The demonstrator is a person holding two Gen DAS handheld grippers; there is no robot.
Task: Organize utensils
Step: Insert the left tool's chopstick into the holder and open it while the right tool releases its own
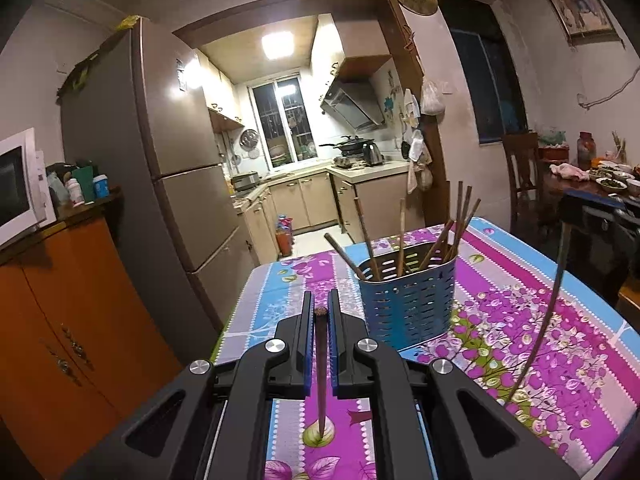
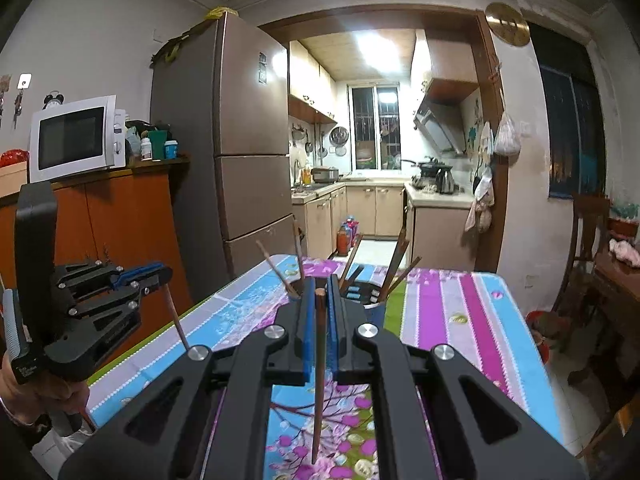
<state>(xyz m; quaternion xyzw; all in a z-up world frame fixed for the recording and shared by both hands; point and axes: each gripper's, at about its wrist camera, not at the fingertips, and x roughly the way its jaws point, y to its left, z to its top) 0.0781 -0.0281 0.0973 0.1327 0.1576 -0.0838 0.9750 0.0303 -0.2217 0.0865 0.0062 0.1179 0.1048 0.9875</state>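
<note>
My left gripper (image 1: 320, 312) is shut on a brown chopstick (image 1: 321, 372) that hangs point down above the flowered tablecloth (image 1: 520, 320). A blue perforated holder (image 1: 408, 300) with several chopsticks (image 1: 460, 216) stands just right of it. My right gripper (image 2: 320, 300) is shut on another brown chopstick (image 2: 319, 380), also point down, right in front of the holder (image 2: 374, 304), which it mostly hides. The left gripper (image 2: 160, 276) with its chopstick (image 2: 176, 316) also shows at the left of the right wrist view. A thin curved dark stick (image 1: 548, 312) shows at the right of the left wrist view.
An orange cabinet (image 2: 132, 216) with a microwave (image 2: 74, 138) and a tall fridge (image 2: 248, 140) stand left of the table. The kitchen doorway (image 2: 376, 208) lies beyond. A wooden chair (image 2: 588, 240) and a second table with dishes (image 1: 600, 184) are to the right.
</note>
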